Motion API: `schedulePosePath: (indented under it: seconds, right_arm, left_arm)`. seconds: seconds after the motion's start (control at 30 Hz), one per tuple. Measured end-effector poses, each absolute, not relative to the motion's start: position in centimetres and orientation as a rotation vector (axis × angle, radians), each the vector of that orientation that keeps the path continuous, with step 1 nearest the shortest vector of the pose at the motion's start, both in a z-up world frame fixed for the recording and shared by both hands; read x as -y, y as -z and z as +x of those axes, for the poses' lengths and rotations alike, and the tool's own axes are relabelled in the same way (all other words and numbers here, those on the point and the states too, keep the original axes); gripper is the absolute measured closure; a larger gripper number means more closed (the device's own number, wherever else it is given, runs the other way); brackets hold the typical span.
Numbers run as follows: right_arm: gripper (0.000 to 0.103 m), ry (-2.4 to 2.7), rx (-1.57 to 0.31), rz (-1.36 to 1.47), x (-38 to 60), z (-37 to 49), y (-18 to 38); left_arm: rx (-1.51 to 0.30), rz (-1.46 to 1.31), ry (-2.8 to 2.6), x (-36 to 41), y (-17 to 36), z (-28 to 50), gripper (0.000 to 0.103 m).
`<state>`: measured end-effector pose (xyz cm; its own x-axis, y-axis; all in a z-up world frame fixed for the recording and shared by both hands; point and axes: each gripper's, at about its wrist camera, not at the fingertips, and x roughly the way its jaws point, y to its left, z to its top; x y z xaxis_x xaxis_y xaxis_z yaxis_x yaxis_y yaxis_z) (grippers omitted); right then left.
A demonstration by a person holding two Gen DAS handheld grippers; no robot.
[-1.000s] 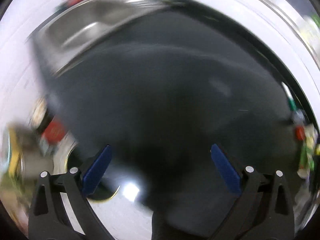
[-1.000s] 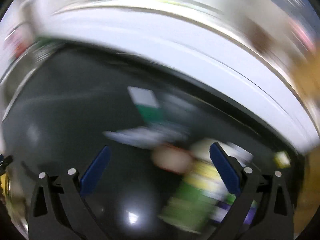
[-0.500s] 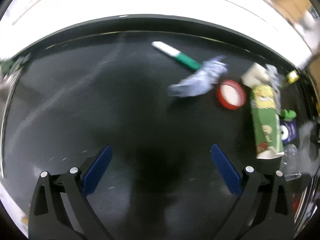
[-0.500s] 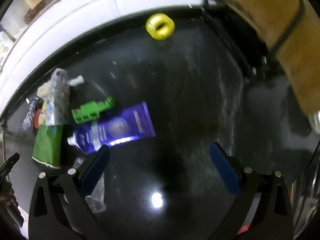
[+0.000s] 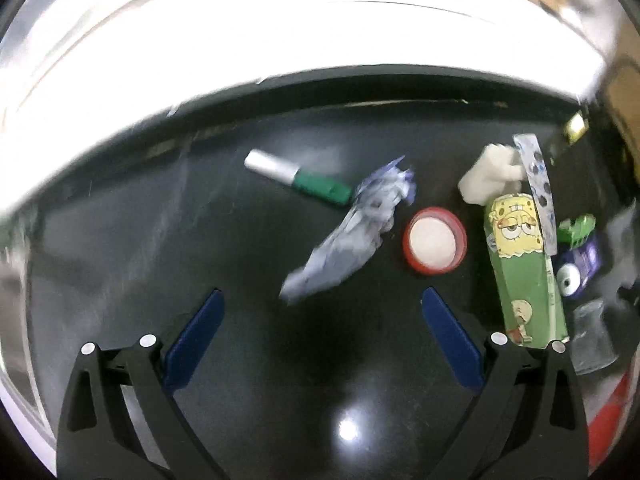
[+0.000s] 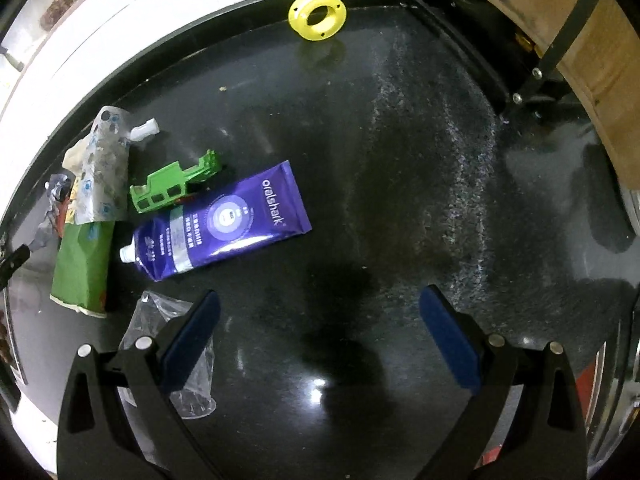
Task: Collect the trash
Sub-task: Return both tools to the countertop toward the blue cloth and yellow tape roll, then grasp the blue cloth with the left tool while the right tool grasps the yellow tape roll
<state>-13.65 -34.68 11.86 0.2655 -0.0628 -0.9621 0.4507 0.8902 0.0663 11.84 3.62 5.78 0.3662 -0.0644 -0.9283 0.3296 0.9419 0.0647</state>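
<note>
Only the left view shows the marker (image 5: 298, 178); only the right shows the "oralshark" tube (image 6: 218, 224). Both grippers' jaws are spread, empty.

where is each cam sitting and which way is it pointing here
Left wrist: sits on the left gripper, angled down over the glossy black countertop at a crumpled bluish wrapper and red-rimmed round lid; only its own open blue-padded fingers show.
Right wrist: sits on the right gripper, looking down at a purple toothpaste tube and yellow plastic ring; again only its own open fingers show.
Shared: the green cartoon-printed carton, right in the left view, left in the right view.
</note>
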Motion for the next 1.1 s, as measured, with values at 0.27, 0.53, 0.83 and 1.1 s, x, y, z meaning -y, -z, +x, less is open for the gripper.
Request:
schedulePosePath:
  seconds: [0.27, 0.53, 0.83, 1.1]
  right_arm:
    - [0.007, 0.360, -1.265, 0.353, 35.9, -11.9, -12.1]
    - [0.007, 0.443, -1.206, 0.412, 40.8, -8.1, -13.9]
    - [0.007, 0.444, -1.204, 0.431, 43.9, -1.1, -13.9]
    - [0.007, 0.462, -1.165, 0.546, 46.3, 5.2, -12.6]
  left_arm:
    - [-1.203, 0.460, 0.305, -0.2, -3.0, 15.1, 0.007]
    - [-1.229, 0.419, 0.297, -0.5, -2.0, 17.4, 0.007]
    - [-1.288, 0.252, 0.319, -2.9, -1.8, 20.0, 0.016]
    - [-1.288, 0.129, 0.282, -5.5, -1.0, 21.8, 0.055]
